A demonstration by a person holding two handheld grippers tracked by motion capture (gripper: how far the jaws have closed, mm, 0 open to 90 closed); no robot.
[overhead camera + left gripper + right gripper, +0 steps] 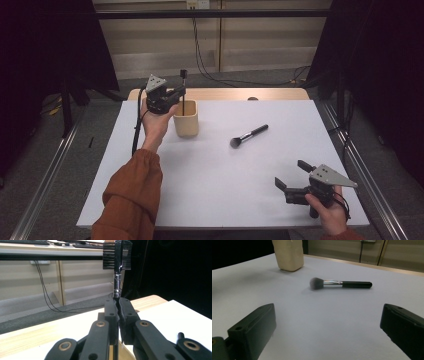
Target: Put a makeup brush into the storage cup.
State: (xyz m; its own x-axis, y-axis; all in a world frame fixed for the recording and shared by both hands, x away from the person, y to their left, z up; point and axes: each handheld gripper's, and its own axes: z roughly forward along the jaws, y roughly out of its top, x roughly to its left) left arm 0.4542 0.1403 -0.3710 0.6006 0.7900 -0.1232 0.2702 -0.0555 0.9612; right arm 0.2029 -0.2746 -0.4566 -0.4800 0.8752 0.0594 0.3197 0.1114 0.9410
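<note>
Eyebrow comb point(117, 255) was held upright by its thin handle in the closed left gripper point(176, 93), its lower end inside the beige cup point(186, 119). Near the table's point(220, 170) front edge, the right gripper point(294, 175) was held wide, nothing between its jaws, pointed toward the powder brush point(338, 283).

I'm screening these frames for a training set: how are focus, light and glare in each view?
High view: dim, dark at both sides, the white table evenly lit. Left gripper view: glare on the chrome ferrule of the held brush, jaws near the lens slightly soft. Right gripper view: powder brush fairly sharp with a faint shadow, close jaws blurred.
</note>
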